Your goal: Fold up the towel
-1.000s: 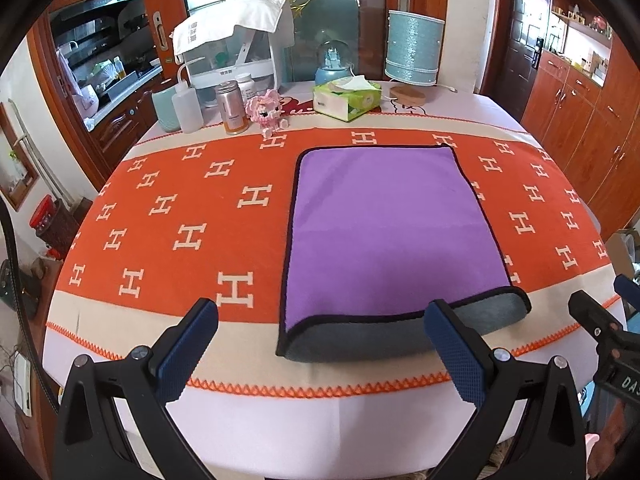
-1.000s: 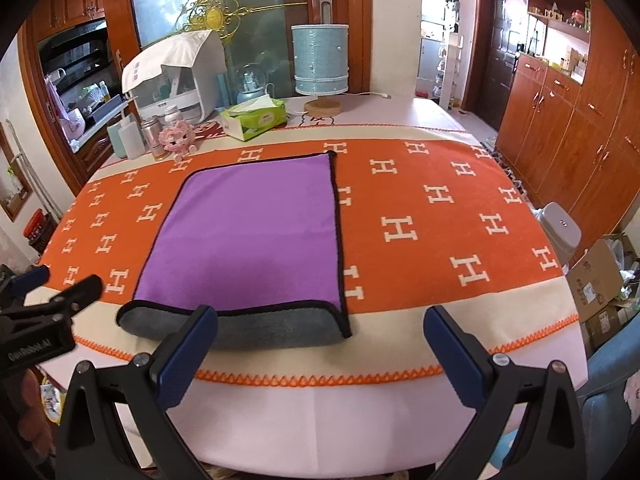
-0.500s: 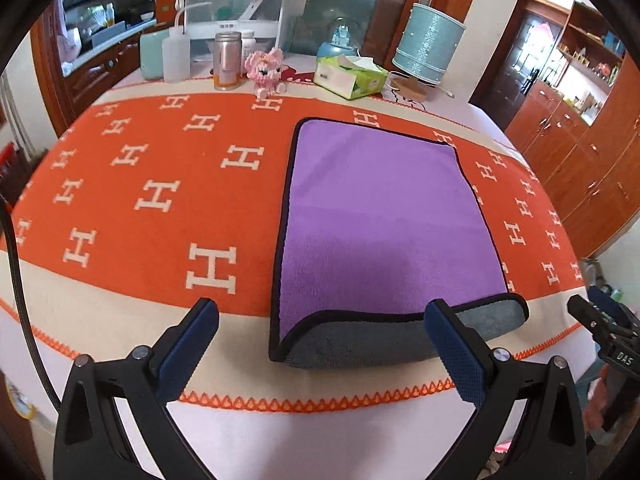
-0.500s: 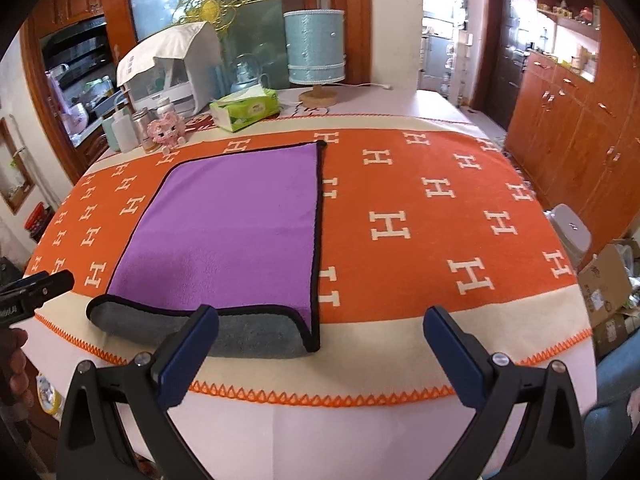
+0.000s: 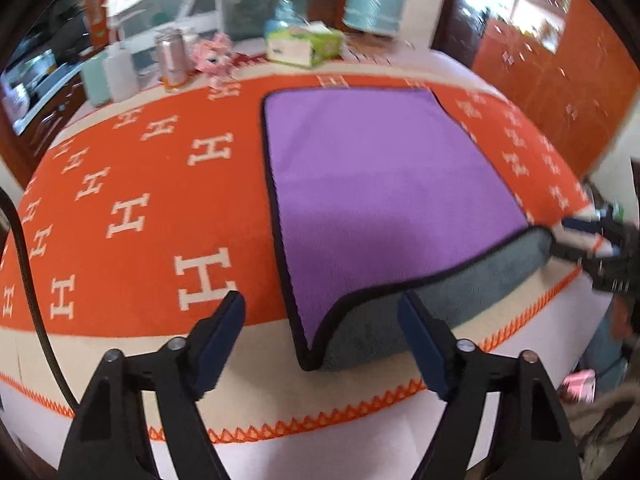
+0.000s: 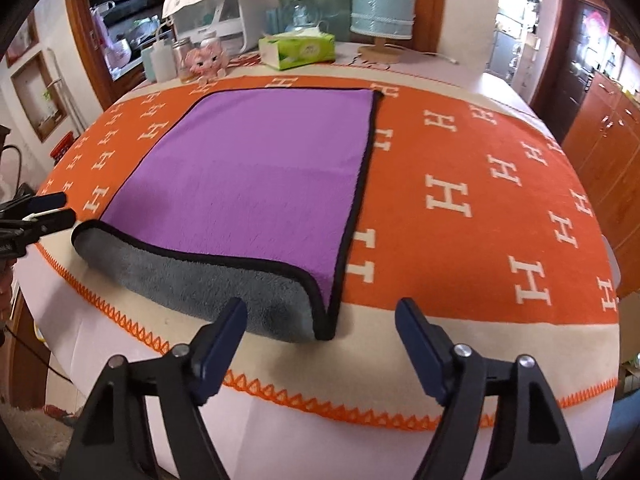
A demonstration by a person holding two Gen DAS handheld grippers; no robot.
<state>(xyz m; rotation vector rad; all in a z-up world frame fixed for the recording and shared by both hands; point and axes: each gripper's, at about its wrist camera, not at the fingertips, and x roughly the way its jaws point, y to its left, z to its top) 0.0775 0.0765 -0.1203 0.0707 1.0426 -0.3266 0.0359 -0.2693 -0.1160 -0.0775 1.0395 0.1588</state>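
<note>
A purple towel (image 5: pixel 380 184) with black trim and a grey underside lies flat on the orange tablecloth, folded once, with the grey fold (image 5: pixel 424 312) nearest me. It also shows in the right wrist view (image 6: pixel 256 176). My left gripper (image 5: pixel 322 334) is open and empty, its jaws standing either side of the towel's near left corner (image 5: pixel 310 362). My right gripper (image 6: pixel 320 336) is open and empty, just before the near right corner (image 6: pixel 324 330). The right gripper also shows at the right of the left wrist view (image 5: pixel 592 240), and the left gripper at the left of the right wrist view (image 6: pixel 44 212).
An orange tablecloth (image 6: pixel 460 184) with white H marks covers the round table. At the far edge stand a green tissue box (image 6: pixel 296 50), a pale blue lamp (image 6: pixel 382 4), a pink toy (image 6: pixel 206 60), bottles (image 5: pixel 172 56) and a white appliance (image 6: pixel 220 4). Wooden cabinets (image 6: pixel 608 128) are at right.
Both grippers have moved forward and down toward the towel's near edge. Each now stands at a near corner. Both stay open.
</note>
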